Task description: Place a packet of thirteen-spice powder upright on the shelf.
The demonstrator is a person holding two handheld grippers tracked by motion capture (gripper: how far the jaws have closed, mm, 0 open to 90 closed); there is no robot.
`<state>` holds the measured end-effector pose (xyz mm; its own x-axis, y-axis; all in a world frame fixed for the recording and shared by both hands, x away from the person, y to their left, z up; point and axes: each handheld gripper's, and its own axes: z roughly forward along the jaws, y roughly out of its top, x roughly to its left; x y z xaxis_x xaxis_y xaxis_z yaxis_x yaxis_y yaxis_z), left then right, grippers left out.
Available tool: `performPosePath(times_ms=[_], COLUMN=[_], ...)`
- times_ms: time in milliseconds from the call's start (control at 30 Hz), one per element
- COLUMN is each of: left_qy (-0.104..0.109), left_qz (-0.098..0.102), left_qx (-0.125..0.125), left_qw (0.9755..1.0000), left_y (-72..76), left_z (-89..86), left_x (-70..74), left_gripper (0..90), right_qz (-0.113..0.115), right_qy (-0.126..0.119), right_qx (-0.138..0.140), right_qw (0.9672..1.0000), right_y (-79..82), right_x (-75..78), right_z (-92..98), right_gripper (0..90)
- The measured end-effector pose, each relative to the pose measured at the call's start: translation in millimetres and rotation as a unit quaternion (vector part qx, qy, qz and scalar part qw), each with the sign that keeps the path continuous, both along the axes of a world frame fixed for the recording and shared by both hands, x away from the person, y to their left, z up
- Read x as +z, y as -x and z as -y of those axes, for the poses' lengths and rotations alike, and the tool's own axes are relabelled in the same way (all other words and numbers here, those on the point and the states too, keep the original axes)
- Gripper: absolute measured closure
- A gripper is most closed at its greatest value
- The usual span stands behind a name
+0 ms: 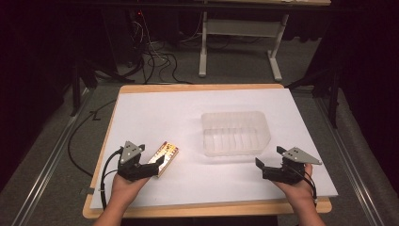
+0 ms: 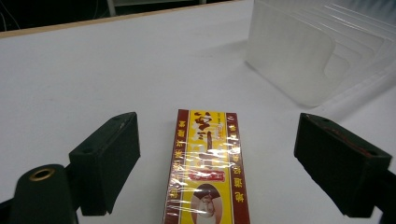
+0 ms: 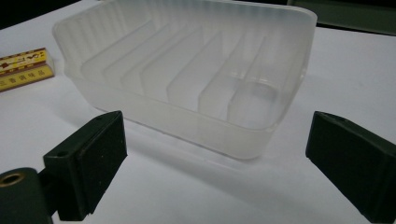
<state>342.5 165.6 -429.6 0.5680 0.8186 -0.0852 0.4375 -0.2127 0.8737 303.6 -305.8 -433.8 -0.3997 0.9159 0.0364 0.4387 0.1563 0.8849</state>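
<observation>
Straddling the box (image 2: 205,163), left gripper (image 2: 217,158) gapes; high view hides clearance.

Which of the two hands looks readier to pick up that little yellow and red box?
The left. Its hand-held gripper has open jaws on either side of the box, not touching it. The right hand-held gripper faces the clear plastic tray instead.

The box's (image 2: 205,168) near end is cut off below.

Overhead light brightens the white tabletop (image 1: 155,113); surroundings stay dark, at twelve o'clock especially. Close-ups look soft, faintly grainy.
</observation>
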Motion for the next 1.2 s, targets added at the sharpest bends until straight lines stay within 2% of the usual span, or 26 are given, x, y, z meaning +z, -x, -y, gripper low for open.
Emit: performPosePath(times_ms=[100, 200, 300, 467, 633, 733, 833, 933, 1000, 1033, 1067, 1200], left_qy=[-0.003, -0.01, -0.02, -0.019, -0.021, -0.031, -0.046, -0.059, -0.063, -0.071, -0.076, -0.085], left_qz=[-0.003, -0.003, -0.003, -0.007, -0.024, -0.033, -0.041, -0.059, -0.062, -0.064, -0.072, -0.084], left_qx=[-0.004, -0.009, -0.016, -0.025, -0.03, -0.023, -0.02, -0.019, -0.018, -0.017, -0.018, -0.018], left_qw=[1.0, 0.9999, 0.9997, 0.9995, 0.999, 0.9987, 0.9979, 0.9963, 0.9959, 0.9953, 0.9943, 0.9927], left_y=[0.5, 1.3, 1.8, 1.7, -2.4, -5.9, -8.7, -14.9, -16.5, -18.0, -21.5, -26.1], left_z=[2.4, 6.2, 10.9, 15.0, 22.9, 29.3, 34.4, 39.5, 40.0, 40.4, 40.2, 39.5], left_x=[-0.4, -1.2, -2.3, -3.5, -5.3, -4.6, -2.6, -0.4, -0.1, 0.2, 0.6, 1.6], left_gripper=[15.3, 16.0, 17.2, 17.1, 15.6, 15.6, 15.1, 14.3, 14.2, 14.2, 14.1, 14.0], right_qz=[-0.001, -0.011, -0.004, -0.004, -0.006, -0.008, -0.013, -0.017, -0.018, -0.018, -0.019, -0.023], right_qy=[0.003, -0.005, -0.01, -0.009, -0.008, -0.01, -0.017, -0.025, -0.028, -0.028, -0.027, -0.028], right_qx=[-0.003, -0.009, -0.012, -0.009, -0.008, -0.005, 0.003, 0.003, 0.001, 0.001, 0.0, 0.0], right_qw=[1.0, 0.9999, 0.9999, 0.9999, 0.9999, 0.9999, 0.9998, 0.9996, 0.9995, 0.9995, 0.9995, 0.9993], right_y=[0.5, 3.3, 7.9, 8.4, 7.9, 7.1, 6.2, 4.8, 4.6, 4.6, 4.3, 3.4], right_x=[-1.8, -4.2, -5.0, -4.3, -5.5, -6.3, -7.1, -8.4, -8.7, -8.7, -9.1, -10.3], right_z=[4.4, 11.9, 19.7, 21.1, 18.8, 19.1, 22.1, 25.5, 26.4, 26.4, 27.3, 28.3], right_gripper=[6.3, 6.3, 8.8, 10.9, 11.4, 11.9, 14.7, 14.8, 14.8, 14.8, 14.8, 15.0])
